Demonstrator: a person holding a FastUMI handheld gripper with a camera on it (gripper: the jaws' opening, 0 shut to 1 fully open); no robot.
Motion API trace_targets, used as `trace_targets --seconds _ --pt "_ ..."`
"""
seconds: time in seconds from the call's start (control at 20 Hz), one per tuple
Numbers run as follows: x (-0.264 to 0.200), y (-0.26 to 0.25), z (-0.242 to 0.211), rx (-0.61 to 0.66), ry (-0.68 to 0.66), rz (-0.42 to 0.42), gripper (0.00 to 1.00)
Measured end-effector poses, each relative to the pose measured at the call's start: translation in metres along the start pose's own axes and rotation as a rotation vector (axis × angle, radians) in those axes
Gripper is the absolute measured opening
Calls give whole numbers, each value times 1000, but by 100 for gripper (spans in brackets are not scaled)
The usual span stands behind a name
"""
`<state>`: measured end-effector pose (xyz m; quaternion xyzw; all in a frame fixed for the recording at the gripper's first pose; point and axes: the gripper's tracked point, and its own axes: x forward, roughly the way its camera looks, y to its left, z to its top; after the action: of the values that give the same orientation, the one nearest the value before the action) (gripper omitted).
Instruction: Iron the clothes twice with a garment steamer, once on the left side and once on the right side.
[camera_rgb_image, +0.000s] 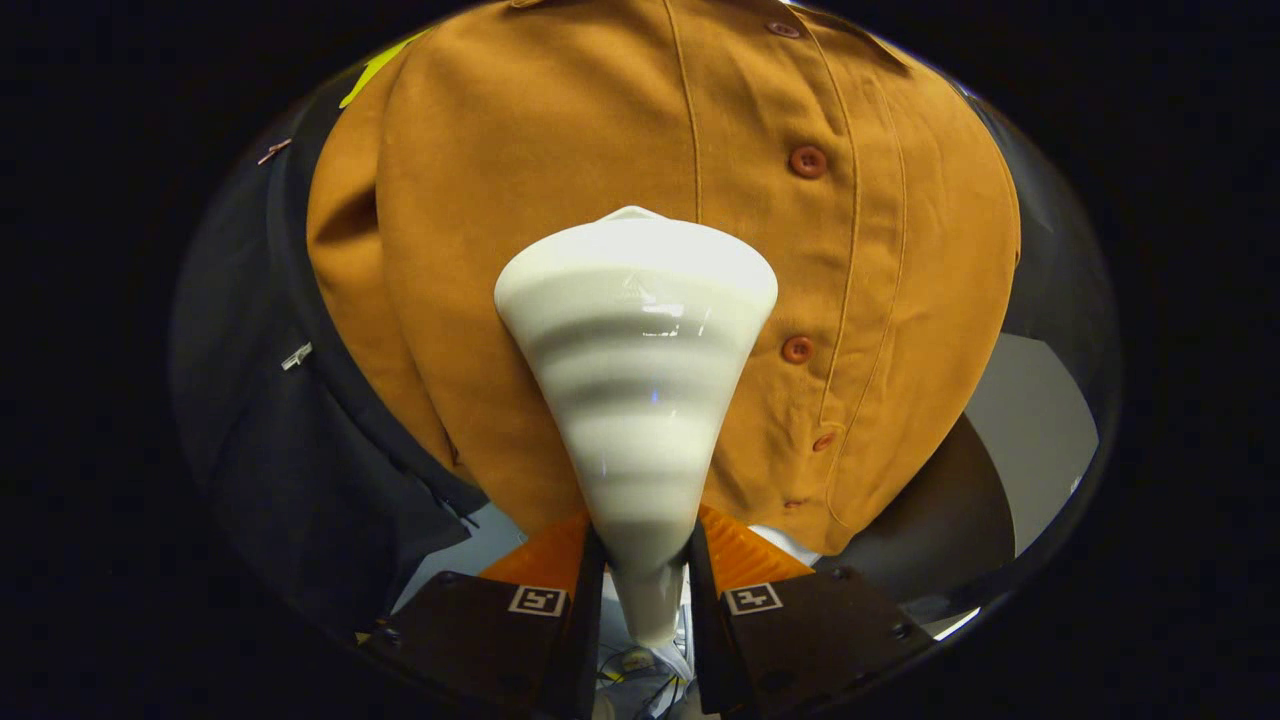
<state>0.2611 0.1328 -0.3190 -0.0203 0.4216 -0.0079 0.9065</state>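
The gripper (645, 570) clamps both fingers on the narrow neck of the white garment steamer (636, 380), 1 finger at 9 o'clock of the neck and the other at 3 o'clock. From there the steamer's ribbed cone widens toward 12 o'clock, and its broad head lies against the mustard-orange shirt (560, 150) hanging just beyond the fingers. The shirt's button placket runs at about 2 o'clock of the steamer head, with 1 button (807, 161) above and another (797, 349) just beside the cone. A dark cloth backdrop (270, 450) hangs at 9 o'clock of the shirt
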Motion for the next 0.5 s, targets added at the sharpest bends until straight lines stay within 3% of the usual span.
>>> trace_targets --seconds 0.5 --pt "6 -4 -57 13 138 17 43"
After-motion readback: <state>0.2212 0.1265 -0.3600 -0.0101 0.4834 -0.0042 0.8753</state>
